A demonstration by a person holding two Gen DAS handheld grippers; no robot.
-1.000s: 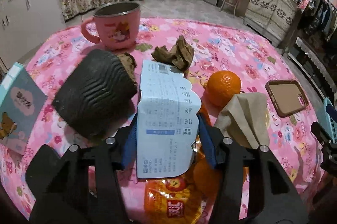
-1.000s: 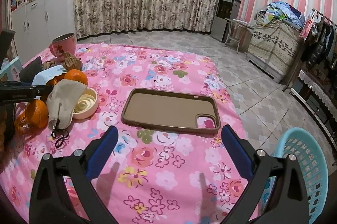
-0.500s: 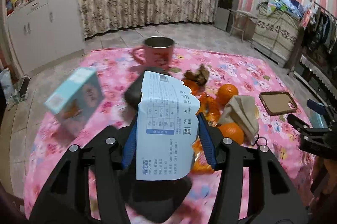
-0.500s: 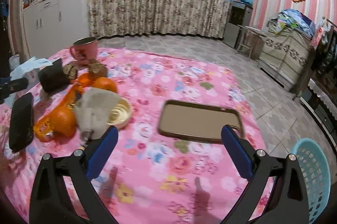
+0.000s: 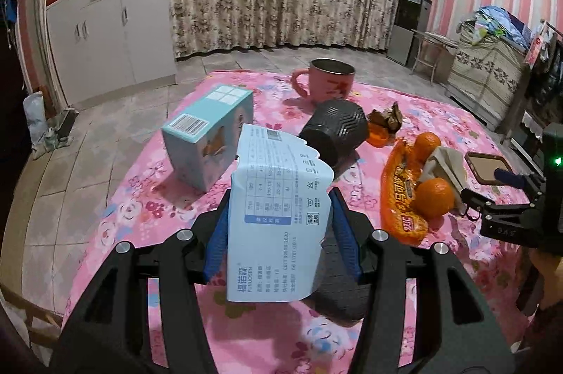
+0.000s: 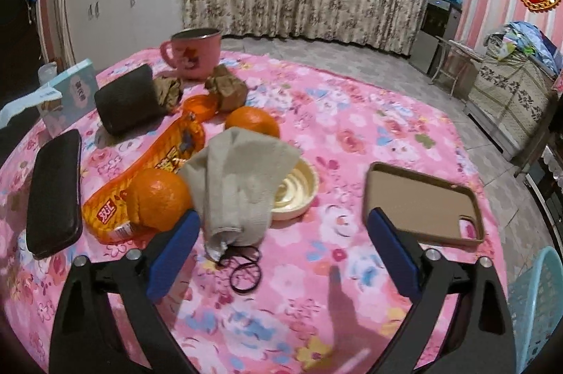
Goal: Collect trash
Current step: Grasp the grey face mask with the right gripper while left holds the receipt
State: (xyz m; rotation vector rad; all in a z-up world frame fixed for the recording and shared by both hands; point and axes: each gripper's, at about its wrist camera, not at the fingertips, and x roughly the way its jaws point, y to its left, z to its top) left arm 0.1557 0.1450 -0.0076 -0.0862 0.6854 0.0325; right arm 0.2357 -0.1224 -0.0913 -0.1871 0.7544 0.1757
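Observation:
My left gripper [image 5: 278, 215] is shut on a white and blue printed paper wrapper [image 5: 278, 219] and holds it above the near left part of the pink floral table [image 5: 147, 212]. My right gripper [image 6: 281, 243] is open and empty, just in front of a beige sock [image 6: 242, 176] and a black hair tie [image 6: 246, 272]. An orange snack packet [image 6: 165, 159], crumpled brown paper [image 6: 227, 88] and another brown wad [image 6: 170, 92] lie on the table. The blue basket [image 6: 535, 303] stands off the table's right edge.
On the table are a pink mug [image 6: 195, 53], a black ribbed cup on its side [image 6: 128, 103], a teal box [image 5: 209, 134], two oranges [image 6: 158, 198], a cream dish [image 6: 297, 191], a brown phone case [image 6: 422, 201] and a black phone [image 6: 54, 191].
My left gripper has pulled back and up from the clutter with the wrapper in it. My right gripper has swung left, from the phone case toward the sock and oranges.

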